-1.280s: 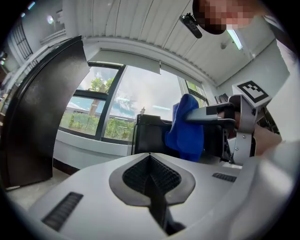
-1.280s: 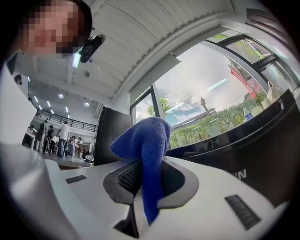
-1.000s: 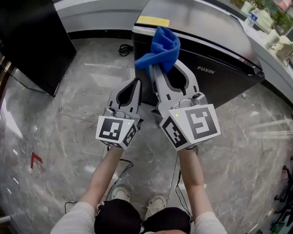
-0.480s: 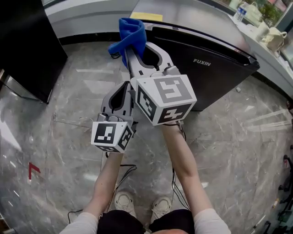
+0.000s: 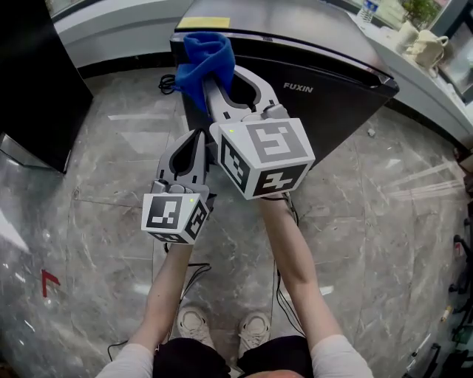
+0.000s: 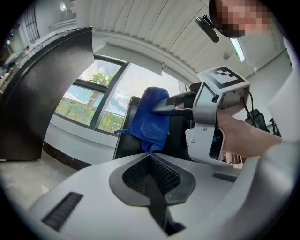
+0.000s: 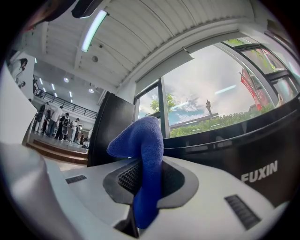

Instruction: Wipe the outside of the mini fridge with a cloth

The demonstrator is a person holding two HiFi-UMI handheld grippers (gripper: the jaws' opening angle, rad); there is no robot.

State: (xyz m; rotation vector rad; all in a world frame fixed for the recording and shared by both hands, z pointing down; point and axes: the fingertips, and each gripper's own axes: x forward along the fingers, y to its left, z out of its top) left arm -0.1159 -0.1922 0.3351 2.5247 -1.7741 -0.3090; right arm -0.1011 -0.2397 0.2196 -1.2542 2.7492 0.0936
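Over the last second the right gripper [image 5: 219,81] has been lifted and carried to the left. The blue cloth [image 5: 205,53] pinched between its jaws is now seen over the near left corner of the mini fridge [image 5: 332,100], just below the yellow label [image 5: 203,23] on the top panel. Half a second ago it was seen left of that corner, over the floor [image 5: 96,170]. In the right gripper view the cloth is clamped deep between the jaws, its free end folded over above them, with the fridge's black lettered face behind it. Whether fabric is pressed against the fridge cannot be told. The left gripper [image 5: 196,140] has been kept low beside the right one, its jaws pressed together on nothing. The cloth is judged to have been brought back to an edge so that a wiping pass can be started there. How much of the outside is already wiped cannot be judged.
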